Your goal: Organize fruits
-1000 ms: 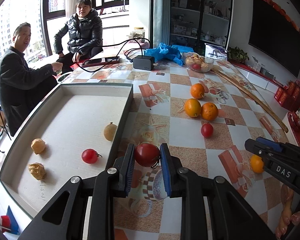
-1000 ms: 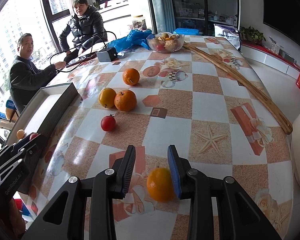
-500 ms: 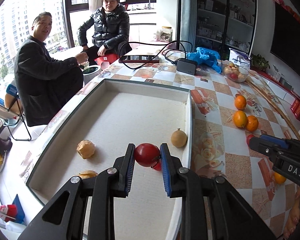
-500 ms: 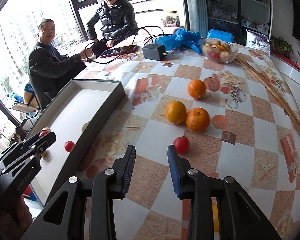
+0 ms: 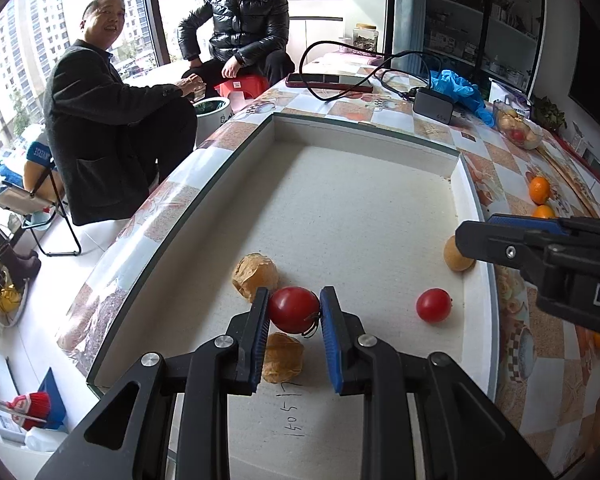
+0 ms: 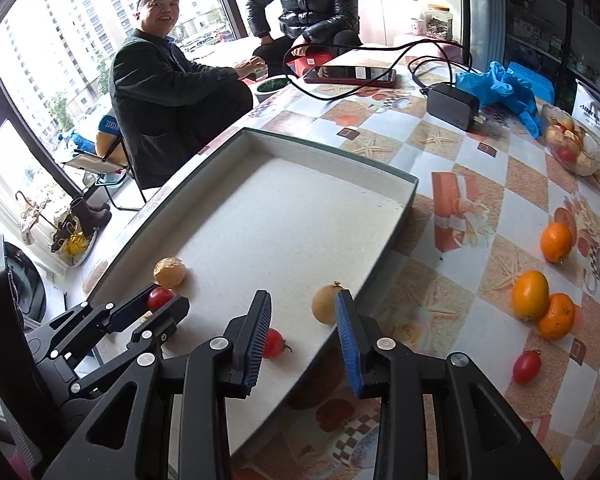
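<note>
My left gripper (image 5: 295, 292) is shut on a red tomato (image 5: 294, 314) and holds it over the near end of the white tray (image 5: 364, 128). Under it lie two wrinkled tan fruits (image 5: 255, 276), one partly hidden by the left finger. In the tray there is also a second tomato (image 5: 433, 305) and a smooth tan fruit (image 5: 456, 258) against the right wall. My right gripper (image 6: 303, 296) is open and empty above the tray's right rim (image 6: 404, 208). On the table to its right are three oranges (image 6: 530, 294) and a small tomato (image 6: 526, 366).
Two people (image 6: 168, 92) sit past the table's far left side. At the far end lie a phone (image 6: 350, 75), a black charger (image 6: 452, 106) with its cable, a blue bag (image 6: 500, 90) and a glass bowl of fruit (image 6: 572, 148).
My left gripper has carried the tomato from the table over the rim to above the tray. My right gripper has swung left from an orange on the table to the tray's edge, still empty.
</note>
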The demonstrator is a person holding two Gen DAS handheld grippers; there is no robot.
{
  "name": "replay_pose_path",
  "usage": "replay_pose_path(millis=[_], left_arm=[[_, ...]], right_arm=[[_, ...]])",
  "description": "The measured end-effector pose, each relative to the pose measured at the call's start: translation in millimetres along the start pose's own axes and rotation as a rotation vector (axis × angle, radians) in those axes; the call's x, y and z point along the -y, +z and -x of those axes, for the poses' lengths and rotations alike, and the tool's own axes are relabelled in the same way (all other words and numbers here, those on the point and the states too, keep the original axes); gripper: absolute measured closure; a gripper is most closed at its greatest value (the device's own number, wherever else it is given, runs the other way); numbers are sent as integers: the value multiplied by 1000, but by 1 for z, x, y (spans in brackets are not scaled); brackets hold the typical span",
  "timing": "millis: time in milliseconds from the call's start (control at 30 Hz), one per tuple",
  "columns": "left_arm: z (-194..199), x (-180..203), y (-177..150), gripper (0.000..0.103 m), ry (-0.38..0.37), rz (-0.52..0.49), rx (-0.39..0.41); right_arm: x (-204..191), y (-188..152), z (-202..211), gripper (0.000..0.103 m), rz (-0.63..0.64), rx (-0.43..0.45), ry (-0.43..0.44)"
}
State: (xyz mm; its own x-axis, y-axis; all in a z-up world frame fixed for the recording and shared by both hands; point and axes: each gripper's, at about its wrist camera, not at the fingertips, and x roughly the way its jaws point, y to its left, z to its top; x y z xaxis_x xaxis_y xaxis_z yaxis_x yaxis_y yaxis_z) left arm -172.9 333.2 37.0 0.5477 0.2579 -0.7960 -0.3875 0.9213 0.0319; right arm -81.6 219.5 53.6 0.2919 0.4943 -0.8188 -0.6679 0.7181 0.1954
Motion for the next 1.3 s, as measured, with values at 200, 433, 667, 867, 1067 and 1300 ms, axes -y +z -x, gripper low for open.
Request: replay_pose_path(millis=[200,433,667,867,1067,1300], left_arm=[[-8,-7,-2,75,2,-5,-27],[-13,-10,-5,36,5,-5,-24],[-7,-10,-3,24,4,1,-6],[2,0,3,24,-9,-11,6],[14,26,11,23,-37,-73,26],[23,67,11,23,-85,-143,28]], right_arm=[[-11,9,-21,68,1,-52,21],[-15,10,-31,67,15,-81,18],[-6,10,-6,4,-11,8,-5],[40,-2,22,4,-84,35,-120],[105,-35,56,4,-184,55,-238],[151,-93,83,4,-220,35,-327]])
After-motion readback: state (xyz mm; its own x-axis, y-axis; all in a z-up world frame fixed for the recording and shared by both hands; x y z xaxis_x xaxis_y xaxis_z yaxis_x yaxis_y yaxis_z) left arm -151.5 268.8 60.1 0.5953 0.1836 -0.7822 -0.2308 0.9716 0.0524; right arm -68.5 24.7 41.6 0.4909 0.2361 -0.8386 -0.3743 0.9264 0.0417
